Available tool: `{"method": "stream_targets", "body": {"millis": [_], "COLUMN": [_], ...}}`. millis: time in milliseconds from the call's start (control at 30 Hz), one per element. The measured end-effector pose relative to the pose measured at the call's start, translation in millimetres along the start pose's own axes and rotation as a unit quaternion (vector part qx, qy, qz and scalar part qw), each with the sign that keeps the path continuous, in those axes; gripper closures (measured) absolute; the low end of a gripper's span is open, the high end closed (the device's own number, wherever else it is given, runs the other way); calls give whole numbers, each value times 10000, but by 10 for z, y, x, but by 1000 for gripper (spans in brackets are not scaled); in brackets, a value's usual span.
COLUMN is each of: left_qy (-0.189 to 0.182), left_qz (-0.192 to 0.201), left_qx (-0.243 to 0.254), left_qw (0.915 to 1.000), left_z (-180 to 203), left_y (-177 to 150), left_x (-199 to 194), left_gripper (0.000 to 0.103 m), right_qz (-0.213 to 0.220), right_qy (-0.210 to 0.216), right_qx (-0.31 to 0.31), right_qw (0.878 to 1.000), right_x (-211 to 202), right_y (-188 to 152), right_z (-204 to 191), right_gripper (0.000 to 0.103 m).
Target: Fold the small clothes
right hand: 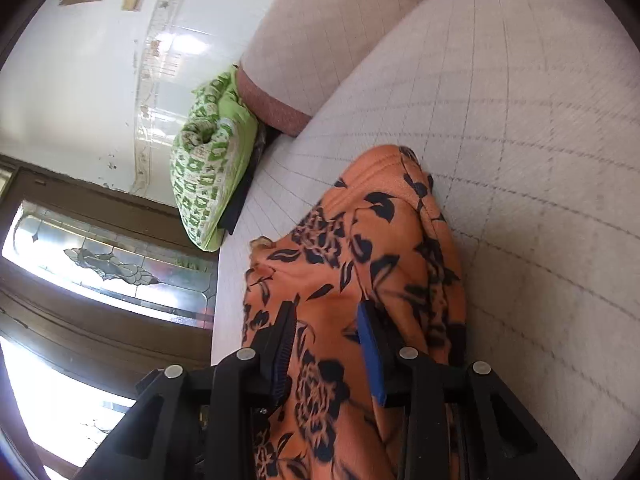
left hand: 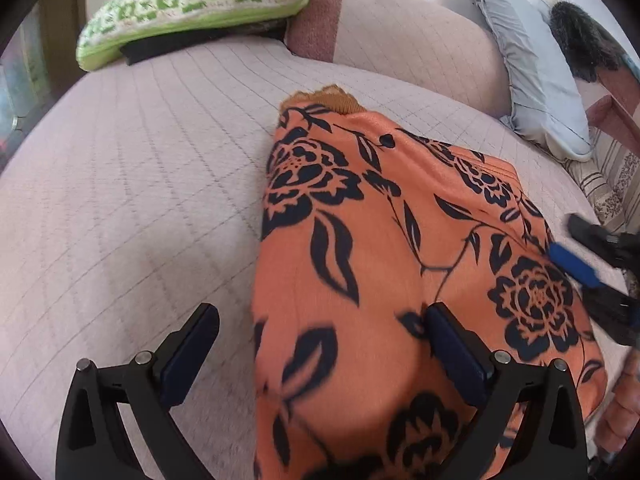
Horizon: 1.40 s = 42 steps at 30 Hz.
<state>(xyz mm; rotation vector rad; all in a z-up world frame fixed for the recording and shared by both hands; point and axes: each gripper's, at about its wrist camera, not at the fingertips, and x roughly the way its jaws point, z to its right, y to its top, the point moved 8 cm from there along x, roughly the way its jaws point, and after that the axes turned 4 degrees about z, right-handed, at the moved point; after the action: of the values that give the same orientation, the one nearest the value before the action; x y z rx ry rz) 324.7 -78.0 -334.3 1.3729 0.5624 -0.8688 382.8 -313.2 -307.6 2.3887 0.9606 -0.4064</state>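
Left gripper [left hand: 320, 344] is sitting nearest the lens, jaws spread wide and gripping nothing; its left finger is hovering over the bare quilted cover, its right finger [left hand: 456, 356] is over the orange floral garment [left hand: 400, 264]. Right gripper [right hand: 330, 344] is standing partly open, blue pads either side of a raised ridge of the same fabric [right hand: 360, 264]; can't tell whether the pads are actually pinching it. In the left wrist view the right gripper [left hand: 592, 264] is showing at the garment's right edge, blue pad touching the cloth. Garment is lying lengthwise on the pale pink quilted bed cover [left hand: 120, 184], partly doubled over, with a brown frilled edge [left hand: 324, 98] poking out at the far end. Beyond it a green-and-white checked cushion [left hand: 192, 4] is resting on something dark at the far left, and a grey pillow [left hand: 532, 72] is leaning at the far right.
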Motion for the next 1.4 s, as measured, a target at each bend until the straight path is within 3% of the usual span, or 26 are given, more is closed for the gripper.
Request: {"method": "stream_targets", "body": {"millis": [100, 233, 300, 400, 467, 533, 667, 833, 1067, 1200, 1400], "left_qy": [213, 527, 500, 695, 813, 655, 605, 664, 795, 952, 1280], "left_qz": [2, 226, 308, 360, 106, 93, 181, 369, 862, 1201, 1606], "left_qx": [31, 43, -31, 182, 397, 322, 527, 387, 129, 234, 410], "left_qw": [9998, 9983, 9983, 9968, 9958, 9973, 9966, 9964, 9930, 9879, 9778], "left_z": [-4, -33, -43, -41, -13, -24, -18, -74, -161, -196, -242], "left_y": [-55, -151, -195, -311, -409, -482, -435, -350, -286, -236, -135], "left_x": [-165, -487, -610, -716, -598, -520, -558, -732, -1300, -1640, -2110], "left_gripper": [0, 0, 0, 0, 0, 0, 0, 0, 0, 0, 0], "right_qz": [201, 278, 242, 76, -159, -177, -117, 133, 416, 622, 842], "right_qy": [-242, -241, -483, -829, -1196, -1393, -1496, -1437, -1289, -1483, -1422], "right_qx": [-697, -583, -609, -632, -434, -349, -496, -669, -1292, -1737, -2056], "right_qw": [9971, 9976, 9967, 9945, 9917, 9895, 9874, 9873, 9823, 9716, 9646], "right_x": [-310, -634, -716, -644, -509, -412, -414, -590, -956, -1173, -1348], "right_y": [-108, -406, -576, -702, -782, -818, -816, -860, -1049, -1158, -1238], "right_z": [-227, -255, -209, -112, 95, 243, 193, 0, -428, -659, -1004], "right_gripper": [67, 67, 67, 66, 66, 65, 65, 65, 65, 65, 65]}}
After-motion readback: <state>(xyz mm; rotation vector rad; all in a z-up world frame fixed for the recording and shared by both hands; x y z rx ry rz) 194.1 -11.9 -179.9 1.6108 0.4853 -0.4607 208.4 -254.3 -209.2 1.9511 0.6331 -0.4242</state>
